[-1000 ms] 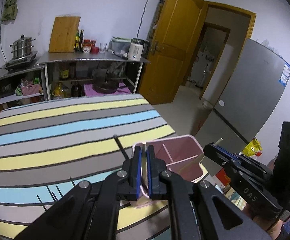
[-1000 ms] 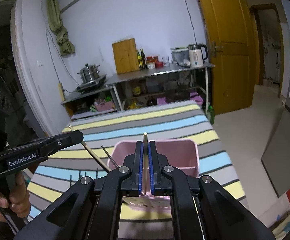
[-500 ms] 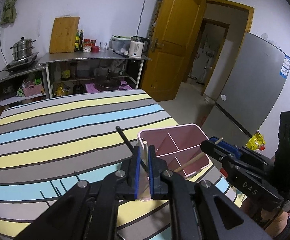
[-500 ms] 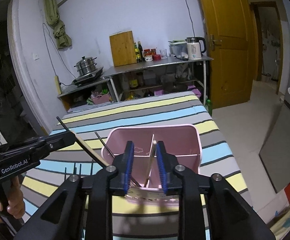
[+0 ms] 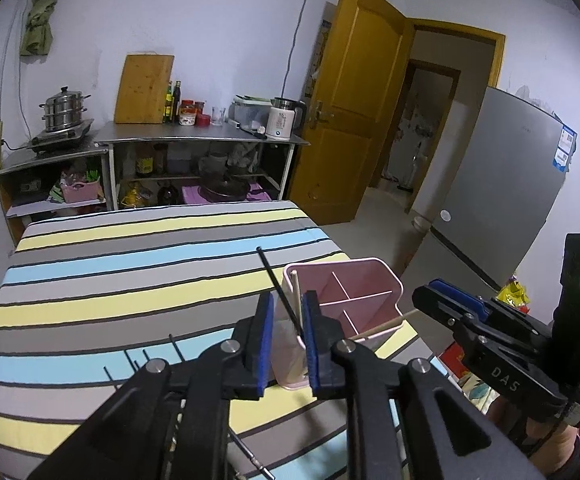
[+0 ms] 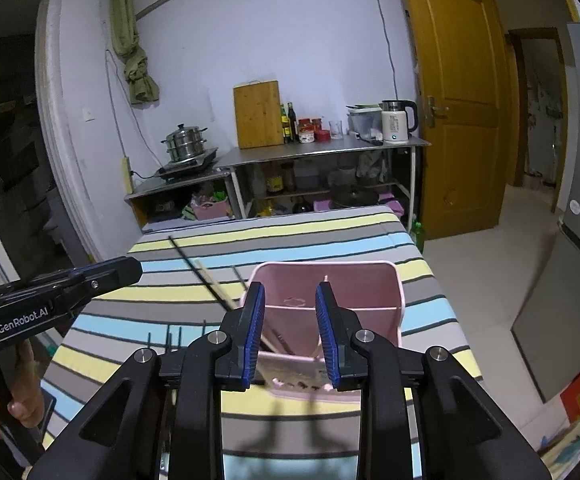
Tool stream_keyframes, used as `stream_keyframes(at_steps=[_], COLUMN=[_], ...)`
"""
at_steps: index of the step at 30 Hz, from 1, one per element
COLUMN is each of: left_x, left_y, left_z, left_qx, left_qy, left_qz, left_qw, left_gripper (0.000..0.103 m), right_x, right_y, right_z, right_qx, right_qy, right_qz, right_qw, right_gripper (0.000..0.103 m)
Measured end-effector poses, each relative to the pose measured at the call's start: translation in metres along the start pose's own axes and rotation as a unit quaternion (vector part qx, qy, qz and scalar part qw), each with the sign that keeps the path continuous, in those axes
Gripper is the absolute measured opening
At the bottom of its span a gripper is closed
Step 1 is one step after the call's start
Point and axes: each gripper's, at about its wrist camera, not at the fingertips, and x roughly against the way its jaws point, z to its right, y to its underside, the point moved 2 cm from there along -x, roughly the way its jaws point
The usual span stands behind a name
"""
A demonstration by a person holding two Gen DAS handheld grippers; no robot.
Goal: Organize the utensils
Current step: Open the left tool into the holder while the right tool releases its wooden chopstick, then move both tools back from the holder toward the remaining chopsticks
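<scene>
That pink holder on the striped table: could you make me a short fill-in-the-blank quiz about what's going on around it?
1. The pink holder stands on a ____ tablecloth.
2. The right gripper has its jaws ____.
3. Chopsticks lean inside the holder, with a ____ one beside the pale one.

Missing words: striped; open; black

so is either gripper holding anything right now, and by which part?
Nothing. The left gripper and right gripper have both just been opening; jaws apart. The pale chopstick and black chopstick stand loose in the pink holder.

"GenRobot.AI" on the left tool (image 6: 125, 272); "DAS" on the right tool (image 5: 430, 296).
</scene>
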Motion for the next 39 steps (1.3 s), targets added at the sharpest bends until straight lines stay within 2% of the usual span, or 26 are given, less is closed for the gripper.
stream_keyframes(at_steps=[10, 19, 30, 39], left_x=[0.027, 0.038, 0.024, 0.002], left_y=[0.027, 0.052, 0.088, 0.122], left_z=[-0.012, -0.027, -0.055, -0.089], left_qx=[0.006, 0.014, 0.043, 0.094], left_qy=[-0.026, -0.053, -0.075, -0.088], left_qz=[0.010, 0.005, -0.031, -0.067], left_qw=[0.9996, 0.9985, 0.9958, 0.9894], left_gripper=[0.016, 0.016, 0.016, 0.016], right_x=[0.014, 0.012, -0.005, -0.032], right_y=[0.019, 0.039, 0.069, 0.087], right_z=[-0.022, -0.042, -0.061, -0.073], right_qx=[0.012, 0.019, 0.036, 0.046], right_qy=[-0.024, -0.050, -0.074, -0.087], right_qz=[-0.001, -0.019, -0.056, -0.091], right_qw=[1.000, 0.998, 0.995, 0.991], right_gripper=[0.027, 0.027, 0.027, 0.027])
